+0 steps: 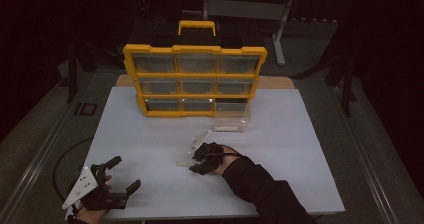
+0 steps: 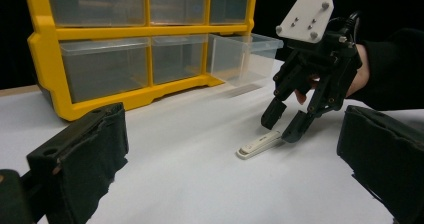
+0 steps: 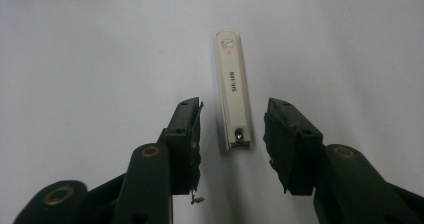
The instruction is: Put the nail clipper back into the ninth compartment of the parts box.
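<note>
Table [image 1: 150, 134]: white top, bears all items below; yellow drawer cabinet [image 1: 195, 79]: nine clear compartments in three rows, standing upright at the far side, handle on top; clear drawer [image 1: 231, 121]: pulled out, resting on the table at the cabinet's lower right corner, contents not legible; left gripper [image 1: 120, 174]: near edge of table, well apart from the work, jaws wide and holding nothing; right gripper [image 2: 283, 126]: angled down over the clipper, jaws straddling its hinge end, a gap showing on each side, pads not yet pressing; nail clipper [image 3: 232, 89]: lying flat on the table centre, between cabinet and person; judged light, rigid, smooth and likely slippery on its flat face; best taken across its narrow long sides, squarely, lest it skid or pivot.
</note>
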Demonstrator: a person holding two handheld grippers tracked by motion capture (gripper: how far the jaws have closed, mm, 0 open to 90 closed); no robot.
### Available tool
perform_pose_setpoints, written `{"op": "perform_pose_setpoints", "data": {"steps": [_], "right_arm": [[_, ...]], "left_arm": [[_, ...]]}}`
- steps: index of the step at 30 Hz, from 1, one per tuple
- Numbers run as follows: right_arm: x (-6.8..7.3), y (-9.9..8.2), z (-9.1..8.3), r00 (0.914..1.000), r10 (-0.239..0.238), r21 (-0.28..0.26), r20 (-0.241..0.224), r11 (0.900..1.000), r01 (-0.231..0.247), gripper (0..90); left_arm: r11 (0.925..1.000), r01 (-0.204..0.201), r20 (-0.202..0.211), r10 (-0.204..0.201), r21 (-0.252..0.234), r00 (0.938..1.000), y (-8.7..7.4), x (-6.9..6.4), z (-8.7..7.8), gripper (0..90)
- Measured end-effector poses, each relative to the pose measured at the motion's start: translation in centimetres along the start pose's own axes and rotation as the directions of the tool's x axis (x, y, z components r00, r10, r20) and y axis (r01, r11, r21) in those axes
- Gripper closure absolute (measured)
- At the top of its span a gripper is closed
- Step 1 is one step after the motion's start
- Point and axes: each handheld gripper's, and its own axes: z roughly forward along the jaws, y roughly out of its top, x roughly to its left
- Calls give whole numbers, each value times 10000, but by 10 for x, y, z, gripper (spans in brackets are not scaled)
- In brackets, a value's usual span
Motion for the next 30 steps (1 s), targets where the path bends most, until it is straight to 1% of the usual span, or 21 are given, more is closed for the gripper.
{"op": "perform_pose_setpoints", "data": {"steps": [2, 3, 6, 9, 11, 13, 16, 17, 20, 22, 23, 25, 26, 30], "right_arm": [[1, 3, 1, 9998, -75, 310, 160, 9995, 70, 584], [1, 3, 1, 9998, -75, 310, 160, 9995, 70, 584], [2, 9, 2, 9983, -411, 796, 412, 9961, 377, 629], [1, 13, 2, 9984, -433, 925, 364, 9949, 398, 644], [2, 16, 3, 9980, -568, 1089, 293, 9926, 533, 645], [1, 17, 4, 9977, -606, 1104, 297, 9923, 570, 654], [1, 18, 9, 9968, -742, 1429, 296, 9873, 692, 672], [1, 18, 10, 9969, -736, 1545, 282, 9856, 684, 675], [1, 18, 11, 9970, -716, 1596, 296, 9850, 660, 679], [2, 19, 12, 9967, -769, 1690, 256, 9830, 715, 731], [2, 19, 12, 9967, -769, 1690, 256, 9830, 715, 731], [4, 20, 13, 9967, -779, 1803, 206, 9809, 729, 770], [5, 22, 14, 9963, -813, 1970, 285, 9776, 741, 773], [7, 23, 15, 9960, -795, 2105, 420, 9752, 690, 779]], "left_arm": [[10000, 8, 3, -8, 2, 10000, 0, 0, 0, 7], [10000, -11, 1, 11, 17, 10000, 0, 0, 0, 7], [10000, -39, 20, 39, 57, 10000, 0, -1, 1, 7], [10000, -52, 21, 52, 41, 10000, 0, -1, 1, 7], [10000, -60, 34, 60, 56, 10000, 0, -1, 1, 7], [9999, -76, 35, 75, 75, 10000, 0, -1, 1, 7], [10000, -55, 41, 55, 48, 10000, 0, -1, 1, 7], [10000, -65, 35, 65, 54, 10000, 0, -1, 1, 7], [10000, -51, 42, 51, 47, 10000, 0, -1, 1, 7], [10000, -14, 72, 13, 82, 10000, -1, -1, 1, 7], [10000, -14, 72, 13, 82, 10000, -1, -1, 1, 7], [10000, 9, 96, -9, 70, 10000, -1, -1, 1, 7], [10000, -16, 80, 15, 85, 10000, 0, -1, 2, 7], [9999, -44, 82, 44, 92, 10000, 0, -2, 2, 7]]}}
